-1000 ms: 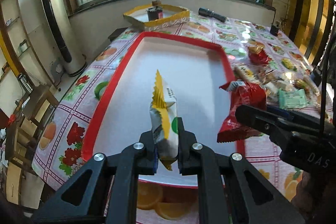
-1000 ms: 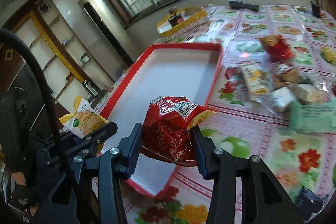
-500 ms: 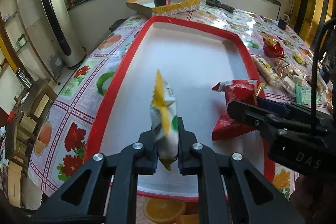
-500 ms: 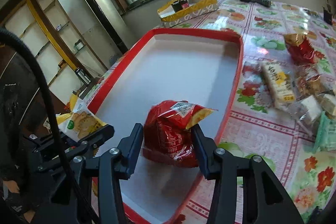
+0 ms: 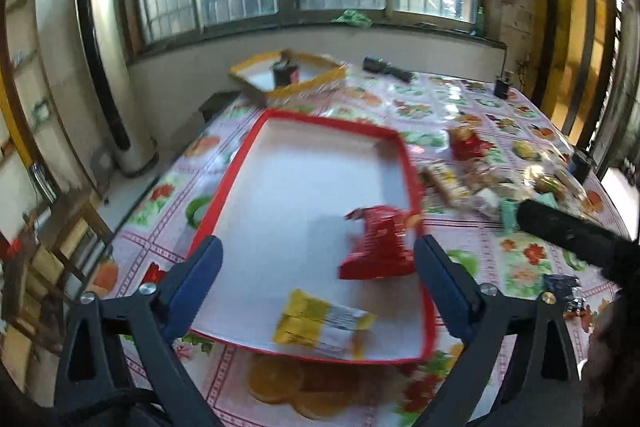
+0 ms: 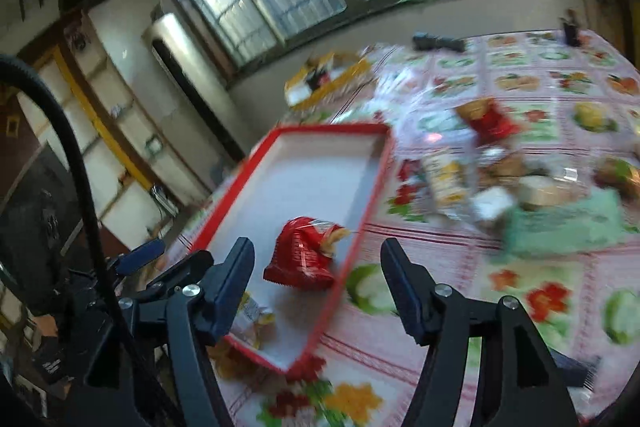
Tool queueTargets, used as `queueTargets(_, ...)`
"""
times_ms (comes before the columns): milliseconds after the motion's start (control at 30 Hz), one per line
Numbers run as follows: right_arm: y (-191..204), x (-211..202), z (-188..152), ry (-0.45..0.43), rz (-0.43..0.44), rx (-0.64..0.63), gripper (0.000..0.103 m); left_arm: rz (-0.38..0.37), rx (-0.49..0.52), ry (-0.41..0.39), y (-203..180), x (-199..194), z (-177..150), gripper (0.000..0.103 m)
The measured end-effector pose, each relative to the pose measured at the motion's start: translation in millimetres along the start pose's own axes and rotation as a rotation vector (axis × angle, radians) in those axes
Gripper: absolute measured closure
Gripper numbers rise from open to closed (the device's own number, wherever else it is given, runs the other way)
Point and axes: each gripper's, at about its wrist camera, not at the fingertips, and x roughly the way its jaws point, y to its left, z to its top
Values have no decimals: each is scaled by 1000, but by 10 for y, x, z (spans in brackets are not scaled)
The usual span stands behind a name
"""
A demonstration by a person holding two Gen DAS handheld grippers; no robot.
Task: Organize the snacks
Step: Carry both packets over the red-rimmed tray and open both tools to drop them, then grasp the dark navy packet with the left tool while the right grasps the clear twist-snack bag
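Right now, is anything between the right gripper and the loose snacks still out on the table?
Nothing visible. The right gripper, just opening, is empty; the red packet lies in the red tray. The snack pile sits right of the tray, with only bare tablecloth between.

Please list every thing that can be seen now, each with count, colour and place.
Shallow red-rimmed tray with white floor: one, on the table.
Red crinkled snack packet: one, lying in the tray near its right rim.
Yellow-and-white snack packet: one, lying in the tray near its front edge.
Loose wrapped snacks: several, mixed colours, on the cloth right of the tray.
Yellow-rimmed tray: one, far end of the table.
Black torch: one, far end.
Left gripper: fingers open, empty.
Right gripper: fingers open, empty.
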Motion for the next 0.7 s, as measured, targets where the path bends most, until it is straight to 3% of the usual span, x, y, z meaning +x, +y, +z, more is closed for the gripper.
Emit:
queueTargets(133,-293,-486,-58,-39,-26,45,29,-115,30,-14,-377,-194,-11,3)
queueTargets(233,-586,-790,-155,-61,-135,64,28,-206,88,1,-748,-257,-59,2)
queueTargets(300,-748,-883,-191,-58,-169,85,28,-291,125,48,-1017,-232,-95,2)
queueTargets(333,-857,-937,-211,-58,-175,112,28,-368,142,85,-1179,-199,-126,2)
queueTargets(433,-1101,-1014,-228,-66,-179,185,28,-481,180,174,-1552,-63,-200,2)
queueTargets(600,-1386,-1057,-174,-60,-183,239,29,-528,261,253,-1999,190,-335,2)
queueTargets(700,-1527,-1098,-170,-64,-192,278,29,-571,318,244,-2187,306,-338,2)
